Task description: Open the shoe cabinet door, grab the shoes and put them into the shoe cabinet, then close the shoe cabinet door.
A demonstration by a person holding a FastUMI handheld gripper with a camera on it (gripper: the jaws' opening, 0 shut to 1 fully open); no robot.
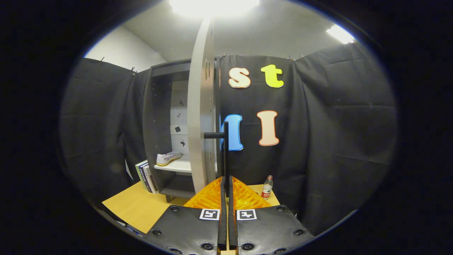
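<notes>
The orange-fingered gripper [226,184] is clamping its fingers together on the black bar handle [225,141] of the white cabinet door [200,117], standing open at twelve o'clock. A white canvas shoe [167,158] is lying on the dark grey shoe cabinet's [155,106] white shelf at ten o'clock, books [145,176] leaning outside.

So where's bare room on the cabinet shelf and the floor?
Shelf: free beside the shoe, toward the door. Floor: bare in front of the books. Tight between door handle, bottle and the closed gripper on the handle.
</notes>
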